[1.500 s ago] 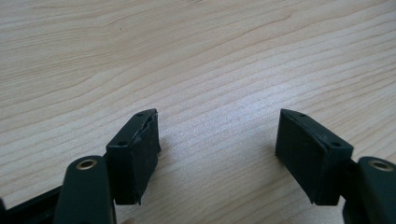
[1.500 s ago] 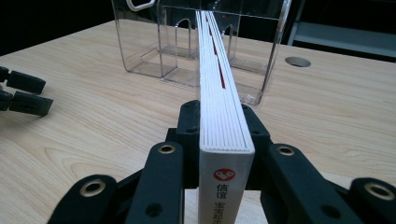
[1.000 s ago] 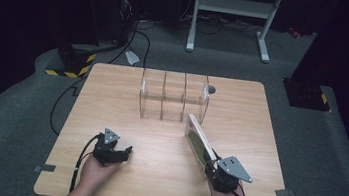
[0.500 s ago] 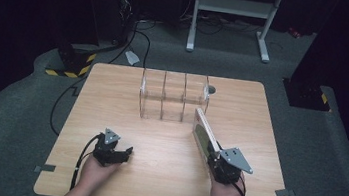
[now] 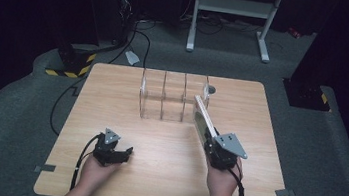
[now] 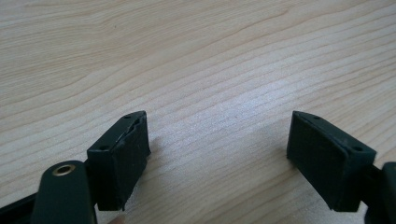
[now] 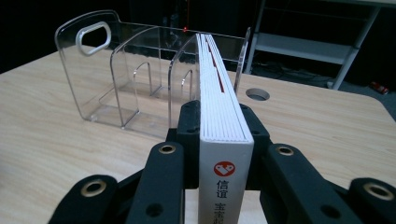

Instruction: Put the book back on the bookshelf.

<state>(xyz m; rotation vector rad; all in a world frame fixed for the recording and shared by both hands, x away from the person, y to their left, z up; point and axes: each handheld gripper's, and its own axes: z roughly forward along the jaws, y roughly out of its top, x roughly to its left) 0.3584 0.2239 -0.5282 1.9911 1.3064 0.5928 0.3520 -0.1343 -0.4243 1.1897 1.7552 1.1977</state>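
A white book (image 5: 204, 119) is clamped by its spine end in my right gripper (image 5: 213, 144), which is shut on it at the table's right. The book (image 7: 212, 70) stands on edge, lifted off the wood, and points at the rightmost slot of a clear acrylic divider rack (image 5: 172, 98). In the right gripper view the rack (image 7: 107, 70) stands just beyond the book's far end. My left gripper (image 5: 124, 151) rests at the near left of the table. Its jaws (image 6: 217, 154) have just been opening and stand open over bare wood with nothing between them.
The wooden table (image 5: 112, 95) has a round cable hole (image 5: 212, 89) just right of the rack. Beyond the far edge stand a grey metal frame (image 5: 233, 9) and cables on the dark floor. A yellow-black striped block (image 5: 73, 63) lies off the far left corner.
My right gripper has carried the book up and forward towards the rack, its far end now close to the rightmost slot. The left hand has stayed put.
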